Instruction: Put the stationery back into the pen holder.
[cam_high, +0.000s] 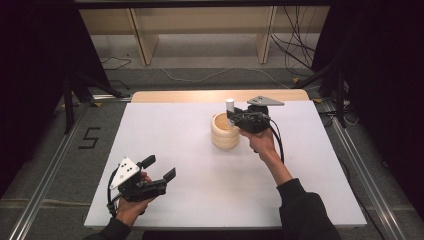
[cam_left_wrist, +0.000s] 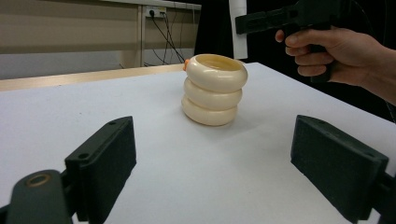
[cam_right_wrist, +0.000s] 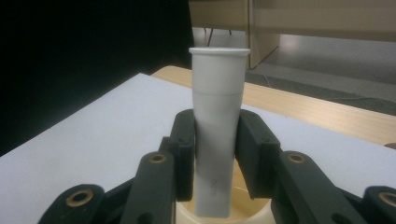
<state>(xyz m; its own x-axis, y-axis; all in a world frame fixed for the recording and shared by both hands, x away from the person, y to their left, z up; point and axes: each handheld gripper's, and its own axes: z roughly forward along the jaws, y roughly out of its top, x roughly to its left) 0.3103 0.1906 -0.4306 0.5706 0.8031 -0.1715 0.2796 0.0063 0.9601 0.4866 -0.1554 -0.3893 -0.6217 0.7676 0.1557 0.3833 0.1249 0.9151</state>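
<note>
On the white table (cam_high: 200, 200), toward its far side and a little right of centre, stands a cream holder (cam_high: 225, 131) shaped like three stacked rings, open at the top. The right gripper (cam_high: 235, 117) is held just over the holder's right rim, and its jaws pinch a white tube (cam_high: 230, 106) between them; the tube stands upright with its flared cap at the top. In the right gripper view the two black pads press on either side of the white tube (cam_right_wrist: 217, 126), and its lower end hangs inside the mouth of the cream holder (cam_right_wrist: 252, 212); whether it touches the bottom cannot be told. The left gripper (cam_high: 162, 169) is held above the near left part of the table, well apart from the holder, with its jaws spread wide and nothing between them. In the left gripper view the cream holder (cam_left_wrist: 214, 88) stands far ahead between the two open pads, a small orange bit shows at its far rim, and the right gripper (cam_left_wrist: 240, 23) hangs above it to the right with the white tube (cam_left_wrist: 238, 28) in its grip.
</note>
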